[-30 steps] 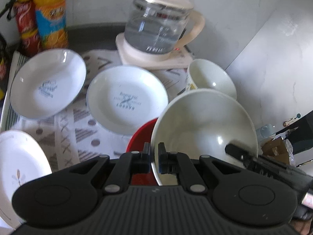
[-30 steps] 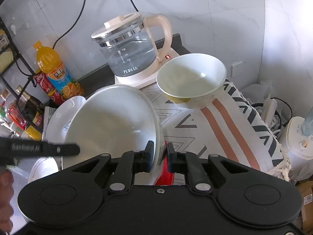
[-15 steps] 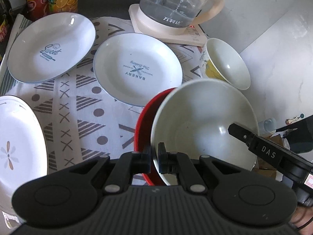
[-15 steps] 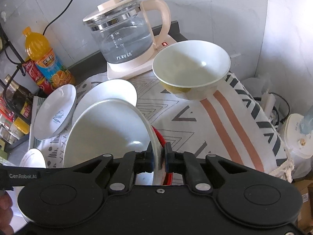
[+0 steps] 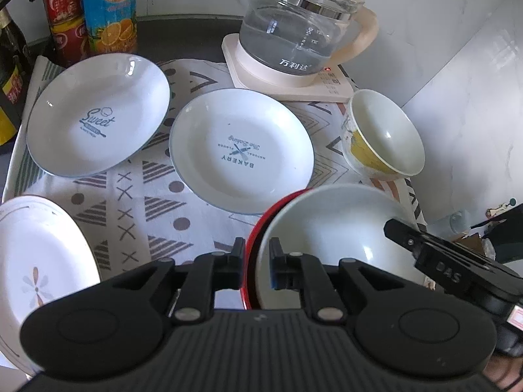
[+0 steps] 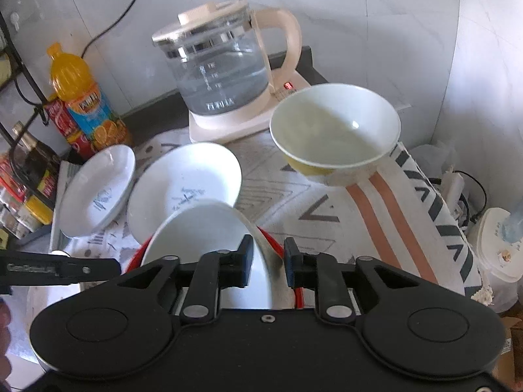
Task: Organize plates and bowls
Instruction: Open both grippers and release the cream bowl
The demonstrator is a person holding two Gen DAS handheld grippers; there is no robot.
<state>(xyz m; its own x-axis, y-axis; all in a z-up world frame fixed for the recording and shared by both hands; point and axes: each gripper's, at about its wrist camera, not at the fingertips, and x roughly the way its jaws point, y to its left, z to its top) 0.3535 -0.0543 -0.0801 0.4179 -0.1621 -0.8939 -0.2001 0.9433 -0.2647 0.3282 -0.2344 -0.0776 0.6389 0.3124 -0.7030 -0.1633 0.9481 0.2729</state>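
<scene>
A white bowl [image 5: 330, 228] sits nested in a red bowl [image 5: 261, 219] on the patterned cloth, also seen in the right wrist view [image 6: 199, 228]. My left gripper [image 5: 256, 254] is open with its jaws either side of the bowls' left rims. My right gripper [image 6: 268, 258] is open with its jaws either side of their right rims, red rim [image 6: 273, 241] between them. A yellow-and-white bowl [image 5: 382, 137] stands behind. A "Bakery" plate [image 5: 242, 150], a "Sweet" plate [image 5: 98, 117] and a flower plate [image 5: 36, 261] lie to the left.
A glass kettle [image 5: 294, 32] on its base stands at the back by the wall. Drink bottles [image 5: 108, 9] stand at the back left. The cloth's right edge [image 6: 451, 245] drops off beside a white container [image 6: 500, 248] and cables.
Both grippers have lowered the white bowl into the red bowl and opened their jaws, letting go of the rims.
</scene>
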